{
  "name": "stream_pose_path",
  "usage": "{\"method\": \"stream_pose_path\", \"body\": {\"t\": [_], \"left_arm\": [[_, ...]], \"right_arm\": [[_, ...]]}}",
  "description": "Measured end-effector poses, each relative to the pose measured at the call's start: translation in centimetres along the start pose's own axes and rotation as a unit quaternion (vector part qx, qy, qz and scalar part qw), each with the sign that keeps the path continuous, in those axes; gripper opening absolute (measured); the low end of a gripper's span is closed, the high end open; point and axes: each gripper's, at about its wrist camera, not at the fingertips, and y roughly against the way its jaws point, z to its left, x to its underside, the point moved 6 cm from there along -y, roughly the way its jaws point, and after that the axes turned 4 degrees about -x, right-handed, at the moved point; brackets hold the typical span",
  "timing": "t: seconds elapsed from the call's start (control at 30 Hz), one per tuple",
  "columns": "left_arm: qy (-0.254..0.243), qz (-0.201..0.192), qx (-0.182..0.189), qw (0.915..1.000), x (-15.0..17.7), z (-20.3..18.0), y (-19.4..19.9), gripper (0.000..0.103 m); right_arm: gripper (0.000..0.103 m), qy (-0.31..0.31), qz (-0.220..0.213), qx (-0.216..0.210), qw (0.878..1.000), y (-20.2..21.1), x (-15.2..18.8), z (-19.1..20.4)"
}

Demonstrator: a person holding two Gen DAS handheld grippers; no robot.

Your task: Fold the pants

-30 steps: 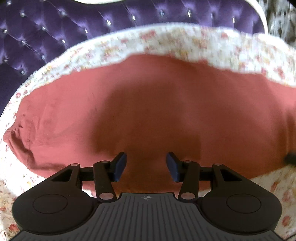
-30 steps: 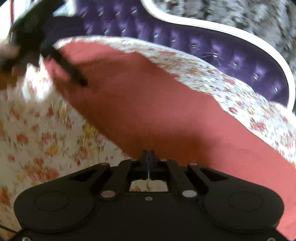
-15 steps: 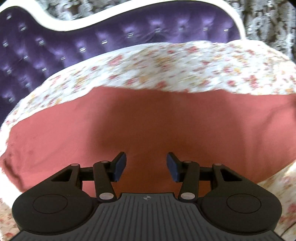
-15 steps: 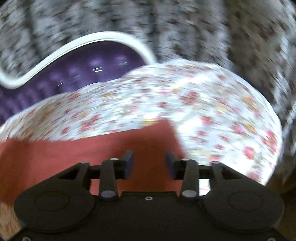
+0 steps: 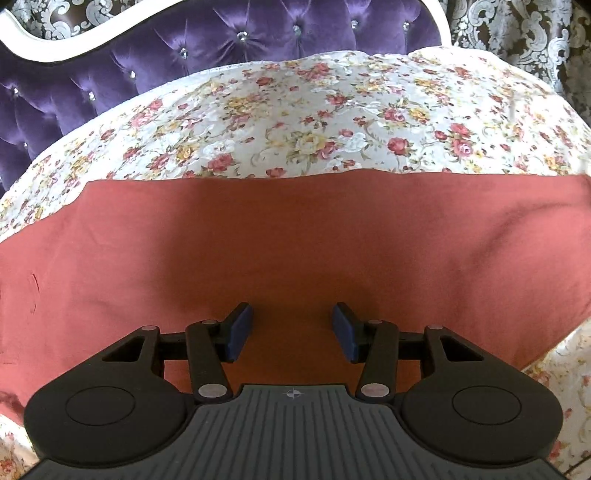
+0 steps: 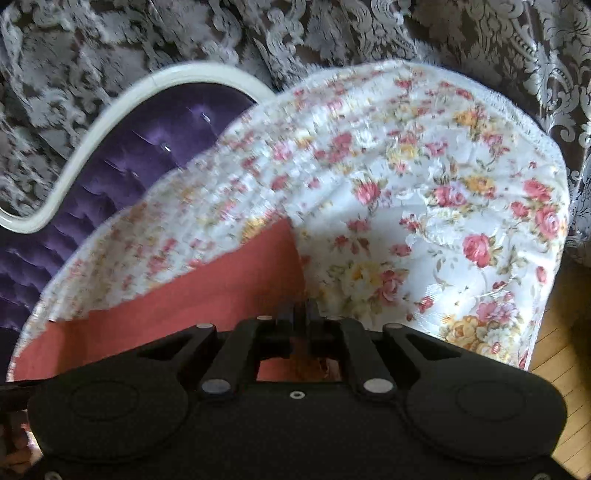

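Observation:
The red-brown pants (image 5: 295, 240) lie flat across the floral bedspread (image 5: 332, 122). Their far edge runs straight from left to right. My left gripper (image 5: 291, 328) hovers over the near middle of the cloth, open, with nothing between its blue pads (image 5: 238, 332). In the right wrist view the pants (image 6: 184, 302) end in a corner at the right. My right gripper (image 6: 299, 310) sits at that end edge; its jaws are closing and stand almost together, with the cloth's edge pinched between them.
A purple tufted headboard (image 5: 184, 55) with a white frame (image 6: 92, 129) rises behind the bed. Patterned grey drapery (image 6: 332, 33) hangs beyond it. The bedspread (image 6: 443, 221) drops off at the right over a wooden floor (image 6: 565, 332).
The left gripper slid sideways along the pants and stayed open. The right gripper swung to the pants' right end, opened on the way, and has now come together on the edge.

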Motion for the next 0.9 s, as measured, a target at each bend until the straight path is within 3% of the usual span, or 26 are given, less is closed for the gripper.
{"method": "stream_pose_path", "body": {"t": [0.07,0.13,0.17,0.2,0.27,0.43,0.53,0.57,0.6,0.7,0.77,0.9], "left_arm": [[0.001,0.004,0.001,1.0000,-0.1,0.1,-0.1,0.047],[-0.005,0.004,-0.002,1.0000,-0.2,-0.1,0.0,0.047],[-0.007,0.004,-0.005,1.0000,-0.2,-0.1,0.1,0.047],[-0.010,0.004,-0.007,0.9999,-0.3,-0.2,0.1,0.047],[-0.017,0.003,-0.012,0.9998,-0.2,-0.5,0.1,0.047],[-0.023,-0.001,-0.018,0.9996,-0.1,-0.7,0.1,0.047],[-0.016,0.002,-0.014,0.9998,-0.1,-0.5,0.0,0.047],[-0.013,0.002,-0.013,0.9998,-0.1,-0.5,0.0,0.047],[-0.012,0.002,-0.012,0.9999,-0.1,-0.5,0.0,0.047],[-0.010,0.005,-0.013,0.9999,-0.3,-0.5,0.1,0.047],[-0.004,-0.001,-0.003,1.0000,-0.8,-0.8,0.5,0.047],[-0.007,-0.019,0.017,0.9997,-2.3,-2.6,0.9,0.047]], "right_arm": [[0.018,-0.005,0.032,0.002,0.999,-1.0,0.6,-1.1],[0.024,-0.001,0.027,-0.010,1.000,-1.3,0.9,-1.7],[0.031,0.001,0.020,-0.017,1.000,-1.1,0.9,-1.8],[0.049,0.004,0.014,-0.024,1.000,-1.0,0.8,-1.8],[0.062,0.013,0.008,-0.032,0.999,-1.3,0.7,-1.9],[0.062,0.039,0.015,-0.086,0.995,-2.7,-0.4,-1.5],[0.056,0.011,0.033,-0.143,0.989,-4.5,-1.2,-1.1],[0.045,-0.002,0.040,-0.159,0.987,-5.1,-1.3,-1.0],[0.015,-0.017,0.056,-0.173,0.983,-5.8,-1.2,-0.9],[0.015,-0.038,0.064,-0.195,0.978,-6.7,-1.0,0.2],[0.015,-0.018,0.049,-0.178,0.983,-5.7,-1.3,1.1],[0.015,-0.036,0.019,-0.193,0.980,-2.8,-2.7,2.1]]}}
